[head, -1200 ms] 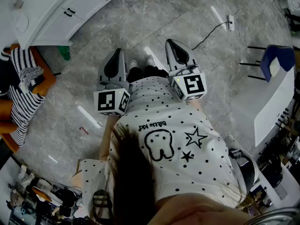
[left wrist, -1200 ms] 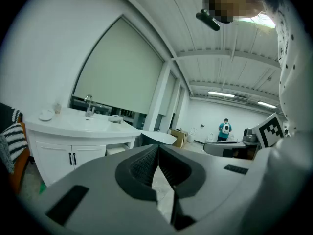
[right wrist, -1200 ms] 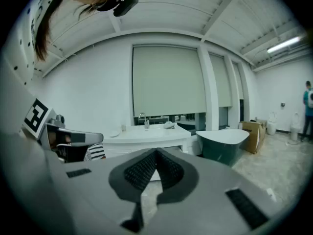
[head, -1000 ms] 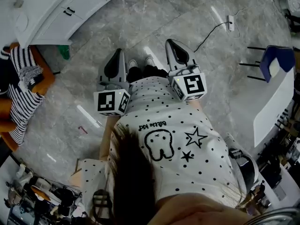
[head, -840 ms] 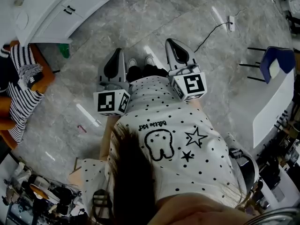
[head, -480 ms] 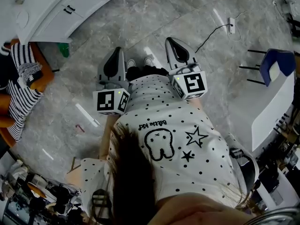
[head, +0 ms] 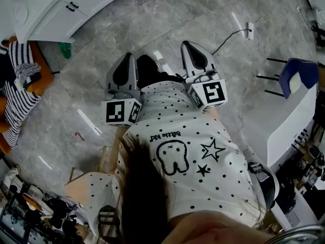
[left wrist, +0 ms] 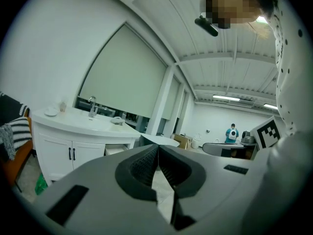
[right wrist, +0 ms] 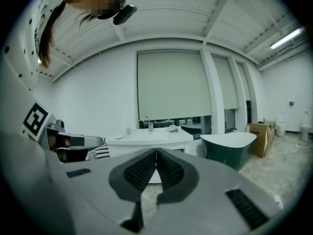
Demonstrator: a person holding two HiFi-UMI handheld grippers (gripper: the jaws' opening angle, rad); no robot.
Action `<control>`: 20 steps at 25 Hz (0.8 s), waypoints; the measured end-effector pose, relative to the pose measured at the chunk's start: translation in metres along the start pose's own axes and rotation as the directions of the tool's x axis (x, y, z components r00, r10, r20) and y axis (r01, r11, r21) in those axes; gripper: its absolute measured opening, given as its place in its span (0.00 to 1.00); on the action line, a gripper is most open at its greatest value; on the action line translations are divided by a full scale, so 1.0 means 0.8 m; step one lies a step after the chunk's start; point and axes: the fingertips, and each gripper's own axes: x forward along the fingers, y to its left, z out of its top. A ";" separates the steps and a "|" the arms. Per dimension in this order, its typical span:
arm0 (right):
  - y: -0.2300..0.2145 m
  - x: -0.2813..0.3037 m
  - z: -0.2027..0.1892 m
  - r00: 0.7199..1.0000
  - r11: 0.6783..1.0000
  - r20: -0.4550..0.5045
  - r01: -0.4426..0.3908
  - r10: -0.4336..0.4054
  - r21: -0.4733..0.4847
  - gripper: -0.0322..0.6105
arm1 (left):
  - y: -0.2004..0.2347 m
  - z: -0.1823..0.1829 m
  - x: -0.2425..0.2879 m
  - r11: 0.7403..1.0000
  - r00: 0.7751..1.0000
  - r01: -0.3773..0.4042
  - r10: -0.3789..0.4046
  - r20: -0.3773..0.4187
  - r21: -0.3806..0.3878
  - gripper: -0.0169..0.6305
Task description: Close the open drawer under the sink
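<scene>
Both hand-held grippers are shown held out over the grey stone floor (head: pixel 167 9), the left gripper (left wrist: pixel 157 150) with its jaws pressed together on nothing, the right gripper (right wrist: pixel 156 153) likewise closed and empty. The white sink cabinet (left wrist: pixel 73 131) is seen well ahead of the left gripper and off to its left; what appears to be the open drawer (left wrist: pixel 116 150) juts from under its counter
</scene>
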 end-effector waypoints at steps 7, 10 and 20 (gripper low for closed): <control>-0.009 0.032 -0.003 1.000 1.000 -0.017 -0.006 0.006 0.002 0.07 | 0.019 0.002 0.025 1.000 1.000 -0.005 0.005 -0.007 -0.012 0.04; -0.013 0.060 0.003 1.000 1.000 -0.028 -0.005 0.004 -0.012 0.07 | 0.041 0.015 0.046 1.000 1.000 -0.018 0.018 0.009 -0.020 0.04; -0.024 0.179 0.048 0.999 1.000 -0.036 0.007 -0.007 -0.008 0.07 | 0.116 0.081 0.135 1.000 1.000 0.004 -0.004 0.024 0.005 0.04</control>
